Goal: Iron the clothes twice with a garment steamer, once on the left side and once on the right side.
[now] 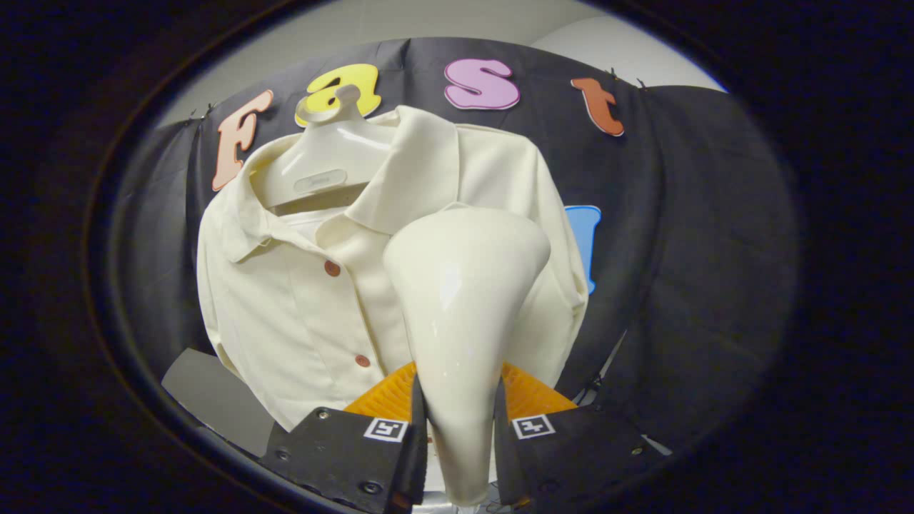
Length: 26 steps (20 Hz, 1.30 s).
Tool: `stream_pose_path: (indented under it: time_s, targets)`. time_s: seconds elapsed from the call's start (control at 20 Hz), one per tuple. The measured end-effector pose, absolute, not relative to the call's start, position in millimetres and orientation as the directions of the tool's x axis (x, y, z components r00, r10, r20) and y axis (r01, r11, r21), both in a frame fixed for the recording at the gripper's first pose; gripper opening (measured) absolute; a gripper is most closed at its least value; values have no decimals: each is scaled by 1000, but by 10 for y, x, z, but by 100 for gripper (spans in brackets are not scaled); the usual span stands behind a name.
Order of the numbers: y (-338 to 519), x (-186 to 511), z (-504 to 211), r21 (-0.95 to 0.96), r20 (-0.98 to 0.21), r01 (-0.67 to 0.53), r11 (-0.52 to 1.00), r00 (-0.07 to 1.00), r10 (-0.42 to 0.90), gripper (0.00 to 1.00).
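Fingers (pixel 457 421) clamp the narrow neck of the glossy, funnel-shaped garment steamer (pixel 464 300) from both sides. Its flared head lies against the right front of the cream buttoned shirt (pixel 285 307), which hangs from a smooth plastic hanger (pixel 325 168).

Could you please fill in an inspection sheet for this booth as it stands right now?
Surface: a grey panel shows below the shirt's lower corner; what it is cannot be told.
Job's things: cream shirt hangs on a pale hanger, collar open, front buttoned; steamer is upright with its wide head in front of the shirt's placket side.
Clutter: nothing seen.
Grippers: tool is shut on the steamer's narrow handle, both fingers pressing on it.
Cables: nothing clearly seen.
Surroundings: black cloth wall behind the shirt, pale wall above it.
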State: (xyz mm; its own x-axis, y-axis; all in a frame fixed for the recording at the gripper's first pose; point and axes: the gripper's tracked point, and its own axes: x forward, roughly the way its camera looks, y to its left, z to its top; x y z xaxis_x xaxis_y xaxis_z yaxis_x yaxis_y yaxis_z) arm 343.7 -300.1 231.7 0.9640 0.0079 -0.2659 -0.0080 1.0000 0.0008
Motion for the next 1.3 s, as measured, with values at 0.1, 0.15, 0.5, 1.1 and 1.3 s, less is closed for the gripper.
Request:
stream_pose_path:
  time_s: [0.1, 0.15, 0.5, 1.1, 1.3]
  targets:
    - [-3002, 3499, 2298, 38, -239, -25, 999, 970, 33, 39]
    - [-2991, 3493, 2265, 48, -238, -34, 998, 970, 44, 39]
    - [-3045, 3456, 1900, 79, -241, -27, 997, 969, 46, 39]
    - [-3001, 3268, 754, 154, -335, 2, 988, 941, 50, 39]
    - [-3002, 3219, 427, 176, -343, 21, 984, 939, 41, 39]
